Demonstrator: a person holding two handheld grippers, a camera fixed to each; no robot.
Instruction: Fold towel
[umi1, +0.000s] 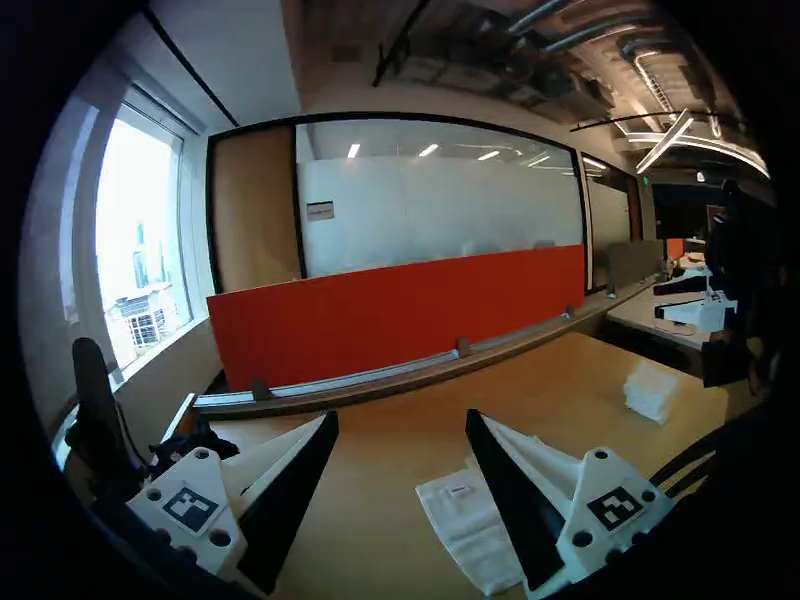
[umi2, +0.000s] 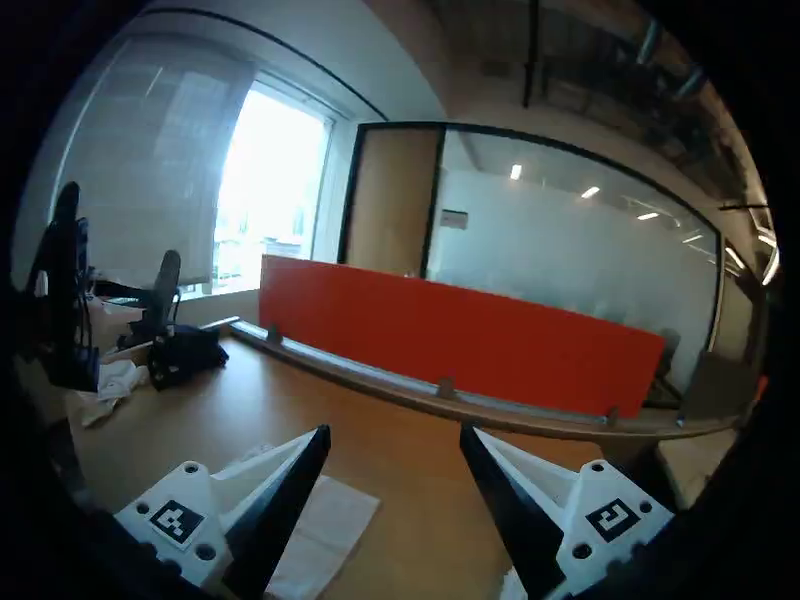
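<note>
Hovering above wooden desk (umi1: 560, 380): left gripper (umi1: 400, 415) spread, empty, flat white cloth towel (umi1: 450, 520) lower right. Right gripper (umi2: 393, 430) spread, empty, towel (umi2: 330, 525) lower left. Judged between both.

White towel (umi1: 462, 512) lying flat on the wooden desk (umi1: 400, 440), close in.

Plain white, thin, rectangular, smooth with straight edges. In the left gripper view its long side runs away across the desk, a small tag shows near the far end, and the near right part is hidden. In the right gripper view the same towel (umi2: 330, 520) sits at lower left, one corner pointing right, its near edge hidden. Single layer or already folded: cannot tell. Farther right on the desk, well apart, there is a neat white folded stack (umi1: 650, 392), likely towels.
</note>
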